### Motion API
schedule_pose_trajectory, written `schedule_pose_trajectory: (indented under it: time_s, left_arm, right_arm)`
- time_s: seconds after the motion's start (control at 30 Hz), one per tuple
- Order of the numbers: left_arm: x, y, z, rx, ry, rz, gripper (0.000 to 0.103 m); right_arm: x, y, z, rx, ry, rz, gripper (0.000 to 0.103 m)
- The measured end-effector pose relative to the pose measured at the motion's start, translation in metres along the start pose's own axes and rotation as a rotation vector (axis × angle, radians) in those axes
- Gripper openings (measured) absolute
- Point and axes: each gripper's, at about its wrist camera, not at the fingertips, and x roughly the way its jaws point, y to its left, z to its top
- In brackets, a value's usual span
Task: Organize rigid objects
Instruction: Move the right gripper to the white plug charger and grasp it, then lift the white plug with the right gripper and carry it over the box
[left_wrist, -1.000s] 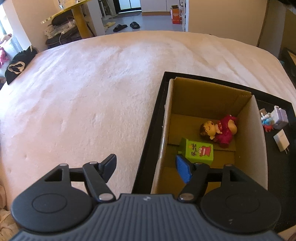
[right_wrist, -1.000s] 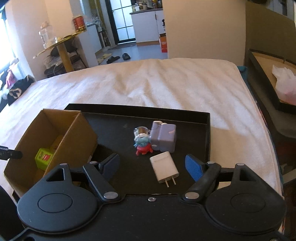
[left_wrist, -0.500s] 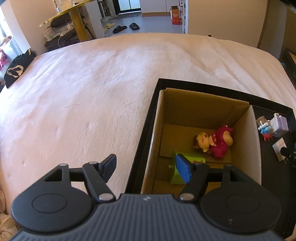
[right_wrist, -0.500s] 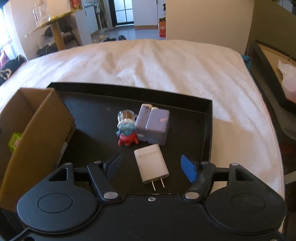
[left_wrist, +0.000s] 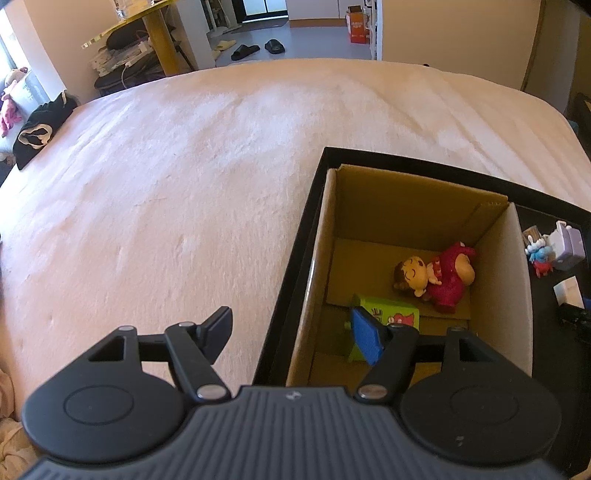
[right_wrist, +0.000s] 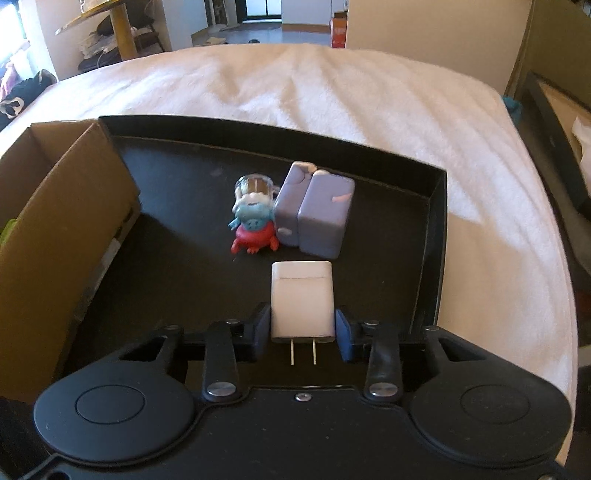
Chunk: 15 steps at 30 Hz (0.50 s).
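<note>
Down on the black tray (right_wrist: 432, 236), the right gripper (right_wrist: 303, 330) is closing its jaws around a white plug adapter (right_wrist: 302, 301), which lies flat with its two metal prongs pointing back toward the camera; the blue pads (right_wrist: 341, 334) sit against both of its sides, so the adapter is caught between them. Just beyond it stand a small blue-and-red figurine (right_wrist: 253, 225) with a clear cap and, touching its right side, a lavender block-shaped item (right_wrist: 317, 218). A cardboard box (right_wrist: 48, 236) occupies the left end of the same tray, which rests on a pale bedspread (right_wrist: 332, 88). From the left wrist view, the left gripper (left_wrist: 291, 334) hangs with its jaws spread apart and nothing between them, one finger over the bedspread and the other over the box's open top. Inside that box lie a doll in a red outfit (left_wrist: 437, 275) and a green carton (left_wrist: 391, 315) partly hidden behind the blue pad.
</note>
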Motion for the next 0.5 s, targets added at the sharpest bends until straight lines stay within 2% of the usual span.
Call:
schedule_pose_trajectory:
  time_s: [0.13,0.37,0.47,0.5]
  left_arm:
    - [-0.002,0.002,-0.001,-0.005,0.000,-0.008,0.069]
    - [-0.003,0.003,0.001,-0.012,-0.006,0.008,0.069]
    - [-0.004,0.004,0.001,-0.011,-0.005,0.010,0.069]
    - [-0.004,0.005,0.000,-0.005,-0.008,0.010,0.069]
  right_arm:
    - [-0.008,-0.003,-0.003,0.050,0.023,0.034,0.036]
    - [-0.007,0.004,-0.005,0.026,0.058,0.013,0.037]
    - [0.001,0.008,-0.002,0.002,0.045,-0.019,0.046]
    - [0.003,0.010,-0.002,-0.010,0.042,-0.022,0.046]
